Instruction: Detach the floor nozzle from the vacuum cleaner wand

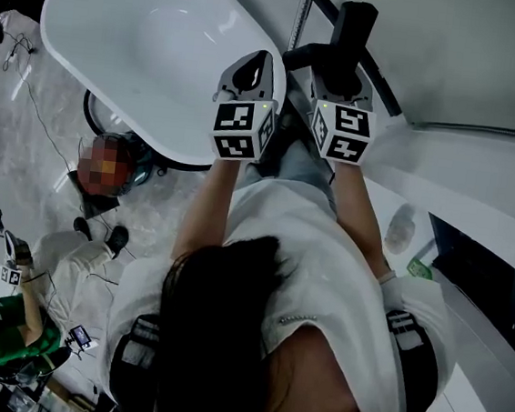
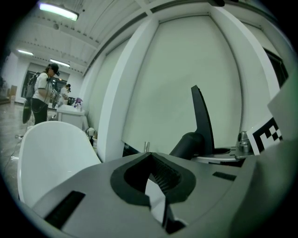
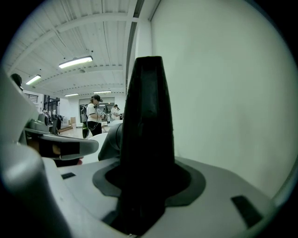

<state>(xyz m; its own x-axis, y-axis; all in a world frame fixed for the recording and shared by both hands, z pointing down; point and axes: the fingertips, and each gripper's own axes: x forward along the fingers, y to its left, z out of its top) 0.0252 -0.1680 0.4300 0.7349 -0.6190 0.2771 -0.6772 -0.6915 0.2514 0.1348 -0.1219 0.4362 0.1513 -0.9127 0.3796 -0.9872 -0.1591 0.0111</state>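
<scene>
The black floor nozzle stands upright between the jaws of my right gripper, which is shut on it. It fills the right gripper view as a tall dark wedge, the nozzle, with the right gripper clamped round its base. Its rounded neck bends left toward a thin silver wand. My left gripper hovers just left of the neck, shut and empty. From the left gripper the nozzle and the wand tip lie ahead, apart from the jaws.
A big white oval table lies to the left below the grippers. A pale wall panel stands behind the nozzle. People sit on the floor at lower left, and another person stands far off. A bottle sits at right.
</scene>
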